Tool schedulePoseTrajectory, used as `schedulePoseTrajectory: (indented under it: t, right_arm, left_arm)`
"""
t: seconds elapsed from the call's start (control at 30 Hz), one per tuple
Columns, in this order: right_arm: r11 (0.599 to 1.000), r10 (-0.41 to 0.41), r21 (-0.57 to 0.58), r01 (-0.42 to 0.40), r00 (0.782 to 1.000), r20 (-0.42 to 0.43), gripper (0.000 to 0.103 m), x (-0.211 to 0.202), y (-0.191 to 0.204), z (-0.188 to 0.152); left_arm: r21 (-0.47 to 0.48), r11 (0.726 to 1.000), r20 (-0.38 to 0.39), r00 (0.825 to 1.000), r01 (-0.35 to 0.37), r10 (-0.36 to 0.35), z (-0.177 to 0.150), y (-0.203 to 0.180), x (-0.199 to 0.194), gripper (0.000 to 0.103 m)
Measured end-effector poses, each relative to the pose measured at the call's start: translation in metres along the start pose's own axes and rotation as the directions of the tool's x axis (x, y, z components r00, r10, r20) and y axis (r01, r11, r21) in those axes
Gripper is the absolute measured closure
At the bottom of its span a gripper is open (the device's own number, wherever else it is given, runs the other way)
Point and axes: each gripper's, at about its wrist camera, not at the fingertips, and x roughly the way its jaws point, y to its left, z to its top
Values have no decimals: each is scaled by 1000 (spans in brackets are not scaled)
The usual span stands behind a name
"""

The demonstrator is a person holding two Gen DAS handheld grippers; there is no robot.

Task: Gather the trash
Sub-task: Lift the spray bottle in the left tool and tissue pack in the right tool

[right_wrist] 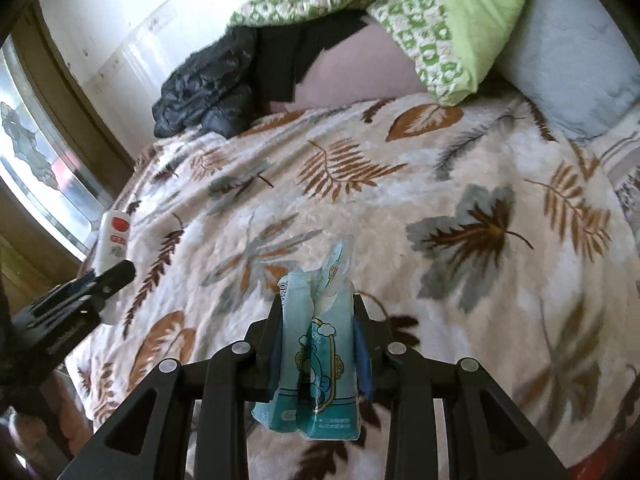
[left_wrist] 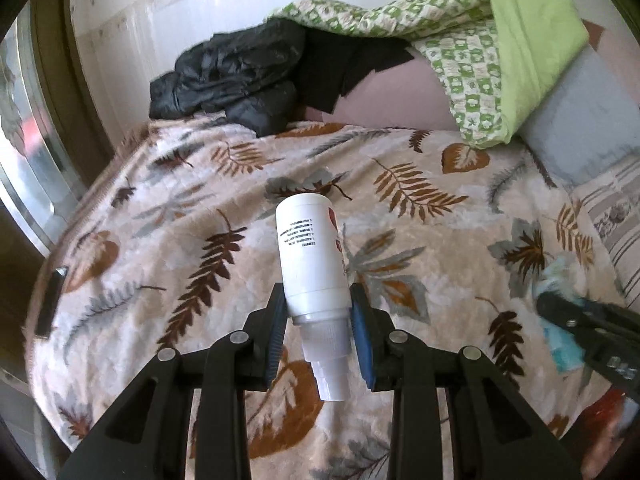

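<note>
My left gripper (left_wrist: 319, 304) is shut on a white plastic spray bottle (left_wrist: 310, 252) and holds it above the leaf-patterned blanket (left_wrist: 400, 216), its clear cap end toward the camera. My right gripper (right_wrist: 316, 316) is shut on a crumpled light-blue tissue wrapper (right_wrist: 316, 360), also above the blanket (right_wrist: 400, 220). The right gripper with its wrapper (left_wrist: 560, 344) shows at the right edge of the left wrist view. The left gripper (right_wrist: 116, 274) with the bottle (right_wrist: 114, 236) shows at the left edge of the right wrist view.
A black puffer jacket (left_wrist: 224, 76) and a green patterned quilt (left_wrist: 480, 40) are piled at the bed's far end, with a grey pillow (left_wrist: 580, 128) at the right. A window (right_wrist: 36, 160) is on the left. A dark flat object (left_wrist: 50, 300) lies at the blanket's left edge.
</note>
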Motion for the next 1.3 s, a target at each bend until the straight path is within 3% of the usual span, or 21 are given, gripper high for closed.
schedulePoseTrajectory:
  t: [0.47, 0.9, 1.3]
  right_arm:
    - [999, -3, -43, 8, 994, 107, 71, -72, 29, -42]
    - [996, -24, -84, 39, 983, 182, 70, -102, 42, -45]
    - [997, -34, -67, 48, 980, 195, 70, -113, 35, -49]
  left_arm:
    - [19, 999, 23, 999, 42, -42, -23, -17, -53, 73]
    - [38, 997, 49, 997, 66, -67, -23, -27, -73, 73]
    - [75, 993, 42, 995, 88, -92, -25, -43, -74, 73]
